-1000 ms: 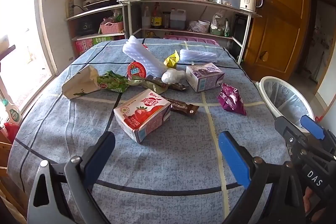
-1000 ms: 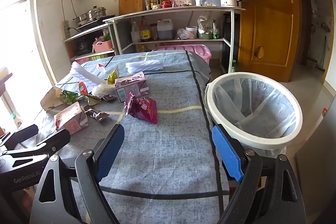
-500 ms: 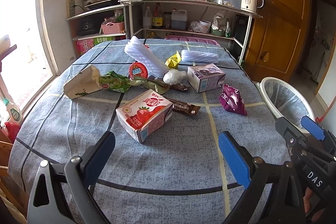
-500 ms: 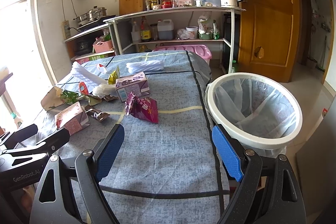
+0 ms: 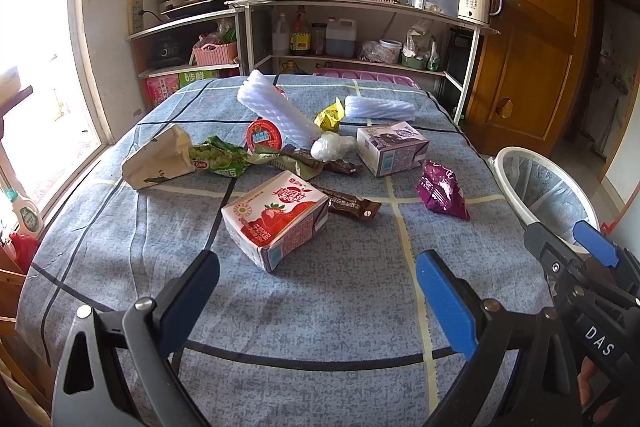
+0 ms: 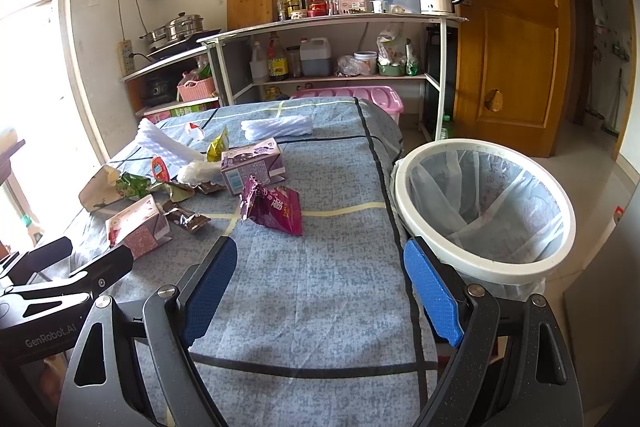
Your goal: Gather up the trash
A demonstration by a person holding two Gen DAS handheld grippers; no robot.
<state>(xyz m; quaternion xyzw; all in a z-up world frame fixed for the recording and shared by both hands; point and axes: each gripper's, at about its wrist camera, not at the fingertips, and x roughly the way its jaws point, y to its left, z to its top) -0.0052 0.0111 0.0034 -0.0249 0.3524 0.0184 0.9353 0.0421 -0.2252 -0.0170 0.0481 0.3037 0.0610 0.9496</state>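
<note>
Trash lies on a blue checked table (image 5: 340, 287): a strawberry milk carton (image 5: 276, 221), a purple carton (image 5: 390, 148), a purple snack bag (image 5: 442, 195), brown wrappers (image 5: 352, 207), a green wrapper (image 5: 218, 161), a paper bag (image 5: 158, 159) and white foam sleeves (image 5: 276, 109). A white lined bin (image 6: 486, 209) stands off the table's right edge. My left gripper (image 5: 318, 291) is open and empty, short of the strawberry carton. My right gripper (image 6: 320, 287) is open and empty, near the table's right edge, short of the purple bag (image 6: 274, 209).
Metal shelves (image 5: 360, 27) with bottles, pots and a kettle stand behind the table. A wooden door (image 5: 536, 27) is at the right. A pink crate (image 6: 360, 99) sits past the table's far end. A window is at the left.
Both grippers stay open and nearly still. The left view has shifted very slightly, with the trash a touch further right and lower in frame.
</note>
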